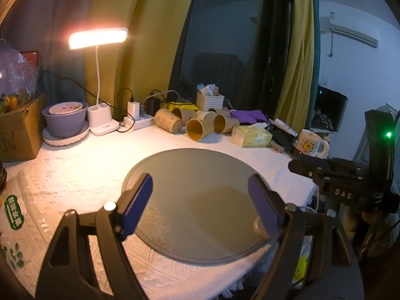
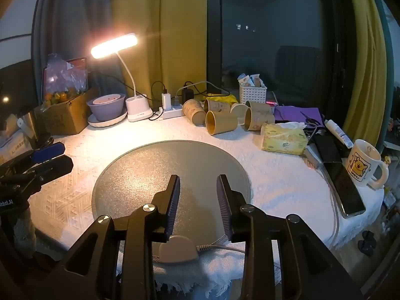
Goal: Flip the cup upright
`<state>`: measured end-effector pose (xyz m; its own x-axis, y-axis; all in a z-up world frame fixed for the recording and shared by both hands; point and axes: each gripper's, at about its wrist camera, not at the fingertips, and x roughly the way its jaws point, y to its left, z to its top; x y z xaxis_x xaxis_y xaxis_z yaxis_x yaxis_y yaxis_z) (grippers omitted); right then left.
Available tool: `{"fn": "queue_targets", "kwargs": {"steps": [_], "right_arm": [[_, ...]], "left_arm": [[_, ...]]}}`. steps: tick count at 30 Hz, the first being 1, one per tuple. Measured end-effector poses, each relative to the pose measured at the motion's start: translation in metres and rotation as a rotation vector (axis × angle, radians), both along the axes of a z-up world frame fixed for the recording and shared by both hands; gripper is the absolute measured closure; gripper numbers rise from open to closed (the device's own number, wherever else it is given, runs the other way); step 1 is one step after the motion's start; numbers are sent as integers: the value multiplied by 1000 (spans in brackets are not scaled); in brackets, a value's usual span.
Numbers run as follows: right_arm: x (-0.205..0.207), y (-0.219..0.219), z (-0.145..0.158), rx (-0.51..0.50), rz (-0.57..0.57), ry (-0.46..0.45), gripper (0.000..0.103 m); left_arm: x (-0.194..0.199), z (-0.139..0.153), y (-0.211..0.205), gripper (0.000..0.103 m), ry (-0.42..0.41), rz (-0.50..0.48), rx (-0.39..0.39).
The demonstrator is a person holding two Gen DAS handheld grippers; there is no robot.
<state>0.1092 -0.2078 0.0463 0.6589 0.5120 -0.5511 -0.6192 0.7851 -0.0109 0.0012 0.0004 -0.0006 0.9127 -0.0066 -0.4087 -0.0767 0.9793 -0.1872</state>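
Several brown paper cups lie on their sides at the back of the table; the nearest one (image 2: 220,122) shows its yellow inside, also in the left wrist view (image 1: 198,129). My left gripper (image 1: 200,197) is open and empty above the round grey mat (image 1: 195,175). My right gripper (image 2: 198,200) is open and empty over the mat's near edge (image 2: 150,165). The left gripper also shows in the right wrist view (image 2: 47,155) at the far left. The right gripper's body (image 1: 332,175) shows at the right of the left wrist view. Both are well short of the cups.
A lit desk lamp (image 2: 113,45), purple bowl on a plate (image 2: 106,107), power strip (image 2: 172,112), white basket (image 2: 252,93), tissue pack (image 2: 283,138), phone (image 2: 343,185) and cartoon mug (image 2: 363,165) ring the mat. A cardboard box (image 2: 67,117) stands at left. White cloth covers the table.
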Motion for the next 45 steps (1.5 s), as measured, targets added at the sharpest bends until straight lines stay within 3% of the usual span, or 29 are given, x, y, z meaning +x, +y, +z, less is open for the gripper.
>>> {"fn": "queue_targets", "kwargs": {"steps": [45], "right_arm": [[2, -9, -4, 16, -17, 13, 70]], "left_arm": [[10, -2, -13, 23, 20, -25, 17]]}}
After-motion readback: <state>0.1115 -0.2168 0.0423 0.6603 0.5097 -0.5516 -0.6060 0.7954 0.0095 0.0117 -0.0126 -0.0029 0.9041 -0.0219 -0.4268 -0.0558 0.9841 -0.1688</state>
